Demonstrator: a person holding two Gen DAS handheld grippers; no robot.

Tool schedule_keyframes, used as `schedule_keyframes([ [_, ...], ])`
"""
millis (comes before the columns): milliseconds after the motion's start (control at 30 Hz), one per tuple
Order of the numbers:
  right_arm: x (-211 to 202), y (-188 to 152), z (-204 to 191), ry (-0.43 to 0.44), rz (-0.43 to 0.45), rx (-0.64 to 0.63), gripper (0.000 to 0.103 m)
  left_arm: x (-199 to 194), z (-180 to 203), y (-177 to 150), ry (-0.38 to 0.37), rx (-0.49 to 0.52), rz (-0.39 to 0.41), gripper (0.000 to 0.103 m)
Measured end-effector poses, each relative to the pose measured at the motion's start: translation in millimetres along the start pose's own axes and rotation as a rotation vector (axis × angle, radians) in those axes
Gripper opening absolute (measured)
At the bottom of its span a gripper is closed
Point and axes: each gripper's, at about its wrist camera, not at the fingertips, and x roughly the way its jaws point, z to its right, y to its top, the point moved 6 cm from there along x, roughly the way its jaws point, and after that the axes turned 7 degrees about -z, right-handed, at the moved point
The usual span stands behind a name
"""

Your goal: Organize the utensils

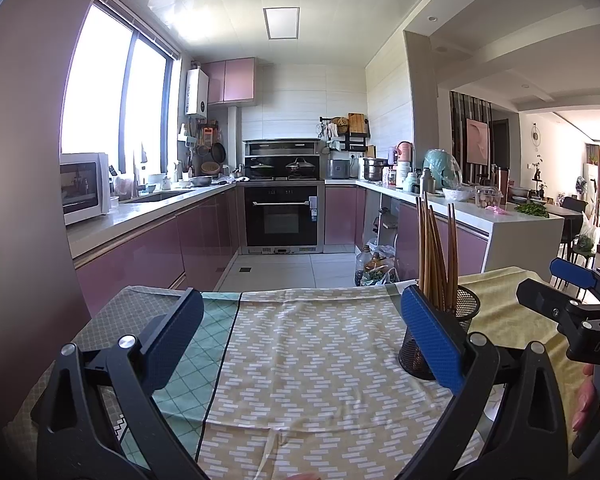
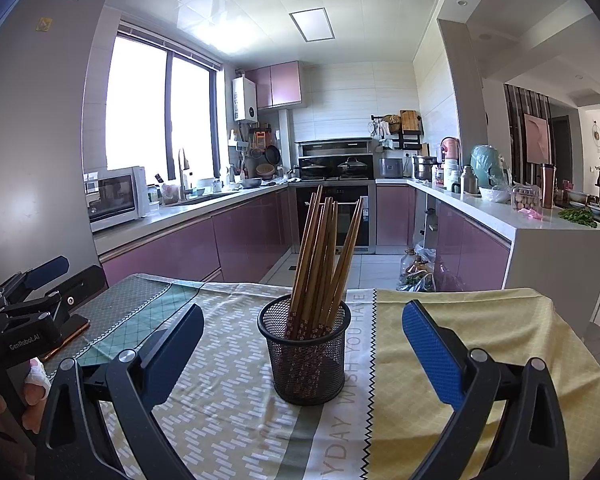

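Item: wooden chopsticks (image 2: pixel 320 256), all standing in the black mesh holder (image 2: pixel 306 354) on the cloth-covered tabletop (image 2: pixel 460 332); our left claw (image 1: pixel 300 340) and right claw (image 2: pixel 302 352) spread wide, empty; we judge sorting finished, so next means withdrawing without tipping it.
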Motion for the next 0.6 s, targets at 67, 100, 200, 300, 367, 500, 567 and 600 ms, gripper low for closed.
schedule_keyframes([
  [67,0.5,0.4,-0.3,-0.002,0.000,-0.001,0.096,0.2,-0.1,0.5,-0.001,0.000,0.000,0.097],
  [100,0.9,0.5,-0.4,-0.002,0.001,-0.001,0.096,0.1,-0.2,0.4,0.000,0.000,0.000,0.097],
  [200,1.0,0.9,-0.9,0.000,0.002,0.000,0.096,0.2,-0.2,0.5,-0.001,-0.001,0.000,0.097],
  [300,1.0,1.9,-1.6,0.002,0.005,-0.001,0.096,0.2,-0.3,0.5,0.000,-0.001,0.000,0.097],
  [367,1.6,2.0,-2.2,0.002,0.005,-0.002,0.096,0.2,-0.4,0.5,0.000,-0.001,0.000,0.097],
  [500,1.4,1.8,-2.5,0.004,0.004,0.001,0.096,0.2,-0.2,0.2,-0.001,-0.001,0.000,0.097],
  [567,1.4,1.9,-2.5,0.003,0.004,0.000,0.096,0.4,-0.3,0.2,0.000,0.000,-0.001,0.097],
  [600,1.9,2.1,-2.8,0.004,0.004,0.000,0.096,0.5,-0.2,0.1,0.000,0.000,-0.002,0.097],
])
